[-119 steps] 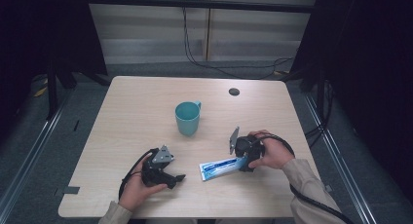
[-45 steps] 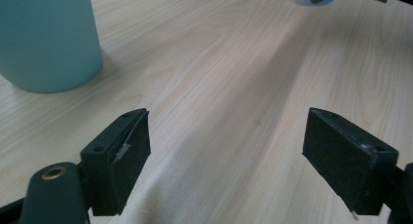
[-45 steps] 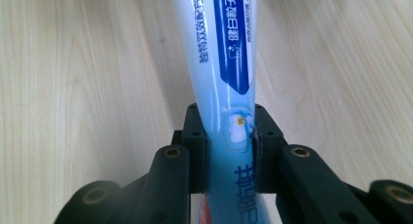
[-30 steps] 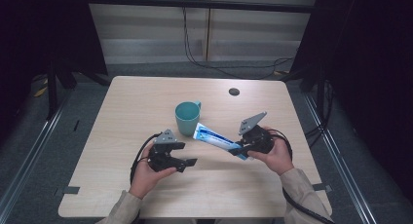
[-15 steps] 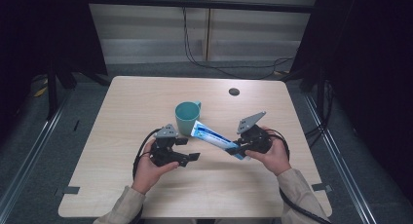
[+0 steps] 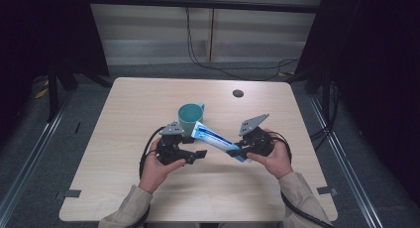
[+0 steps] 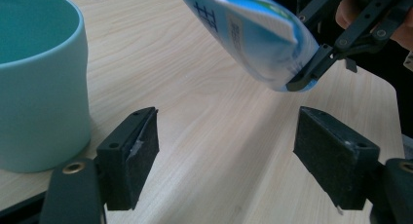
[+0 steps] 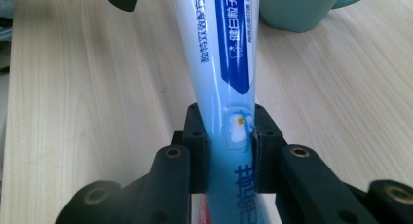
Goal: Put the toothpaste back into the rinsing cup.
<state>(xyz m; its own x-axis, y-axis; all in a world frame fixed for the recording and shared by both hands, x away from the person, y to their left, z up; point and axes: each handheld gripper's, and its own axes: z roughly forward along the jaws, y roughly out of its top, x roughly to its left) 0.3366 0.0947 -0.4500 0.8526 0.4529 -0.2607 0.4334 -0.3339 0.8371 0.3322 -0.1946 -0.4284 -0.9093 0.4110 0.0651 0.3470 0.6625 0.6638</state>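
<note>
1. Fingers (image 8: 197, 151) of the right gripper (image 8: 229, 146) are clamped on the crimped tail end of the toothpaste tube (image 8: 219, 53); the left gripper (image 7: 224, 151) has its jaws wide apart, with nothing between them.
2. Wooden table (image 6: 124, 109) carries everything, the largest thing in the high view.
3. Both of the person's hands come in from the near edge, the left hand (image 6: 156, 171) holding its gripper (image 6: 190, 156) just in front of the mug.
4. Next in size, the teal mug (image 6: 189, 116) stands upright near the table's middle.
5. Held off the tabletop, the tube (image 6: 213, 138) slants from the right gripper (image 6: 237, 151) up toward the mug, its far end just beside the rim.
6. Smallest, a dark round disc (image 6: 237, 93) lies well apart near the far edge.
</note>
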